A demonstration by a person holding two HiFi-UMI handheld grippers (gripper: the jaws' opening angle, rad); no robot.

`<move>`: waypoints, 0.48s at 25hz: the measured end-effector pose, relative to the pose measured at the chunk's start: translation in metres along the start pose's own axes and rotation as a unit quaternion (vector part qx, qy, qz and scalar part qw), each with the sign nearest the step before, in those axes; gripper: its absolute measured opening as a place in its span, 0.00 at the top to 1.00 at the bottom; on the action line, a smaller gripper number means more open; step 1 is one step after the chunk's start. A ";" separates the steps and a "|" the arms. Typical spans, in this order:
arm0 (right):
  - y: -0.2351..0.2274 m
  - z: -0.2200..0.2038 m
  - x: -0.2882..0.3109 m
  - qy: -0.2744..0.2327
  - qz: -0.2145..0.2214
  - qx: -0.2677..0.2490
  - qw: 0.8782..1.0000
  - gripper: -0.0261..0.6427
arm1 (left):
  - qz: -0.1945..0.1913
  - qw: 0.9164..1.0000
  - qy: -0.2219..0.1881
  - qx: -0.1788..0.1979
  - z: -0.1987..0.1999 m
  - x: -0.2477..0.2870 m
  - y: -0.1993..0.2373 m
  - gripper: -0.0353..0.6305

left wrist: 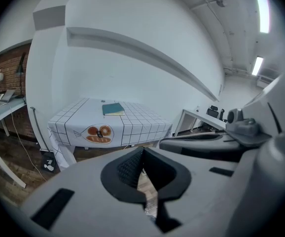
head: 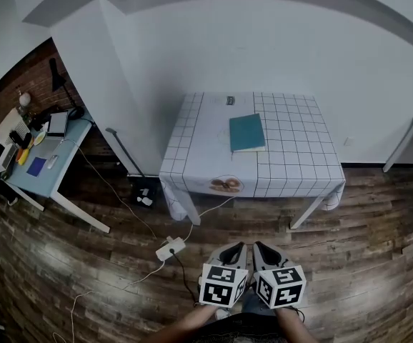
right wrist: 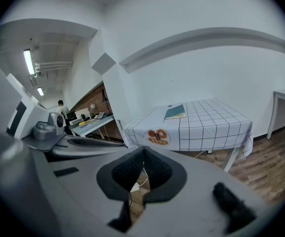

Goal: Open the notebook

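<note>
A closed teal notebook lies flat near the middle of a table with a white checked cloth. It also shows small and far off in the left gripper view and in the right gripper view. Both grippers hang side by side low over the wooden floor, well short of the table. My left gripper is shut with nothing between its pads. My right gripper is likewise shut and empty, its tips pointing toward the table.
A power strip with white cables lies on the floor between me and the table. A cluttered light-blue desk stands at the left by a brick wall. Another white table shows at the right edge.
</note>
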State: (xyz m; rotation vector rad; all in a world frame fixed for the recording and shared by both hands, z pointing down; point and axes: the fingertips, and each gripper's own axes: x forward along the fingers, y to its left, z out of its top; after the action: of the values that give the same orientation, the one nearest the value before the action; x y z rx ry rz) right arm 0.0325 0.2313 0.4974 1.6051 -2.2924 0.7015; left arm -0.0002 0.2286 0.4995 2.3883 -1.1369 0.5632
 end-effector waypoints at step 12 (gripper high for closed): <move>-0.061 0.037 0.051 0.004 0.028 0.002 1.000 0.94 | 0.026 1.000 0.011 -0.004 0.043 0.074 0.011 0.93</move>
State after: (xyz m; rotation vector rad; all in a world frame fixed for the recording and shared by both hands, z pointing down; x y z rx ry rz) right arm 0.0738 0.1542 0.5040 1.5422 -2.3394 0.7262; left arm 0.0412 0.1535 0.5059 2.3461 -1.1928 0.6008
